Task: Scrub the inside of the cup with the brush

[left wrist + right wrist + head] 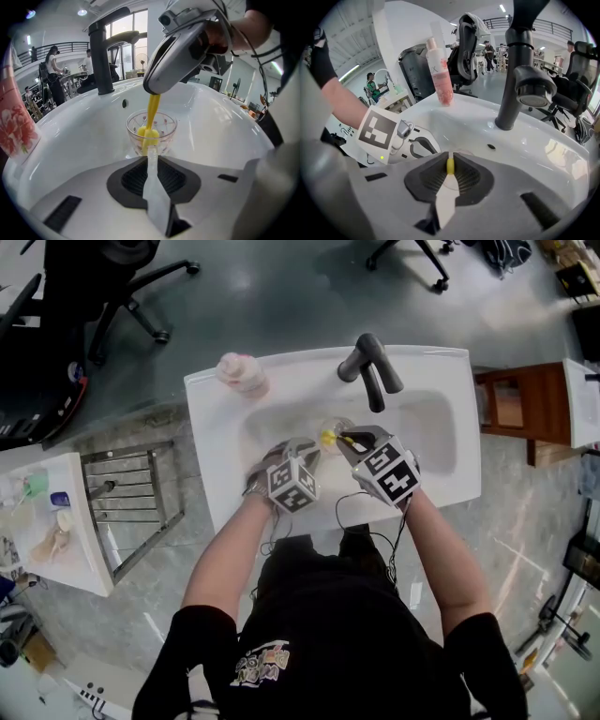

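Note:
A clear glass cup [161, 131] with small red dots stands in the white sink's basin [441, 427]. My left gripper [151, 157] is shut on the cup's near wall. A yellow brush [149, 133] reaches down into the cup from above, its head low inside. My right gripper [450, 161] is shut on the brush's yellow handle [450, 167]. In the head view both grippers meet over the cup [333, 427] in front of the faucet, the left gripper [307, 451] beside the right gripper [345, 439]. The cup's bottom is hidden.
A black faucet [370, 367] stands at the sink's back, its spout over the basin. A pink bottle [242, 373] sits on the back left rim. A metal rack [131, 507] and a cluttered white table [47, 521] are on the left, a wooden cabinet [516, 409] on the right.

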